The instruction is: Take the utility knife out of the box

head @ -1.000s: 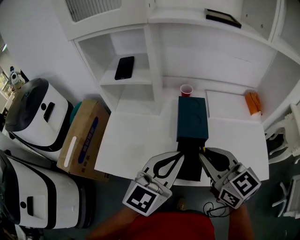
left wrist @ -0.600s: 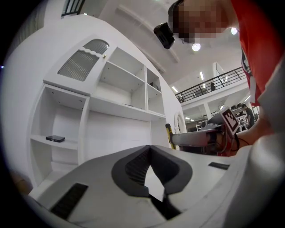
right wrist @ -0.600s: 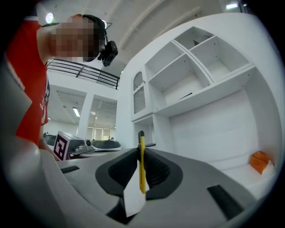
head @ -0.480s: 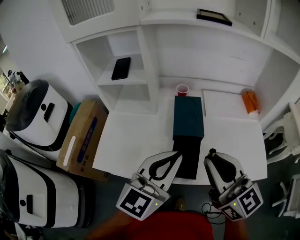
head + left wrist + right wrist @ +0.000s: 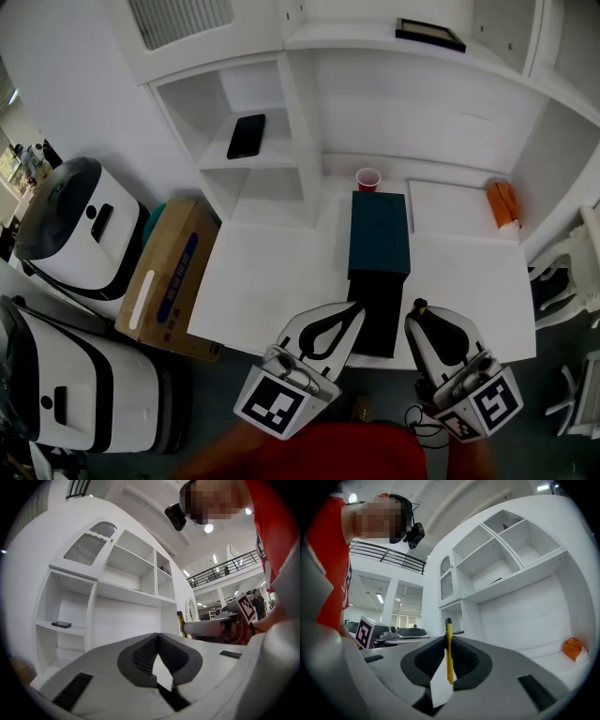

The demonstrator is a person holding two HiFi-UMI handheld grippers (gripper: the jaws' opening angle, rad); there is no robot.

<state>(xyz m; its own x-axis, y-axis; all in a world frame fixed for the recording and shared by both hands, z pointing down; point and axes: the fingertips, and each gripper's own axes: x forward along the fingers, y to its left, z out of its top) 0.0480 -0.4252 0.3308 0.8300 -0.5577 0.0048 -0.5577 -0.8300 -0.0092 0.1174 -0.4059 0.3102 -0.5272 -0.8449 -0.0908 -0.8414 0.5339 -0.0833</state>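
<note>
Now that the right gripper (image 5: 419,312) has lifted back from the box (image 5: 379,234), the utility knife (image 5: 449,656) is out.
Its jaws clench the yellow knife edge-on, clear of the black inner tray (image 5: 375,319) lying slid out on the table (image 5: 262,281); the left gripper (image 5: 354,311) (jaws together, nothing between them) waits just beside that tray, so removal looks essentially done.
</note>
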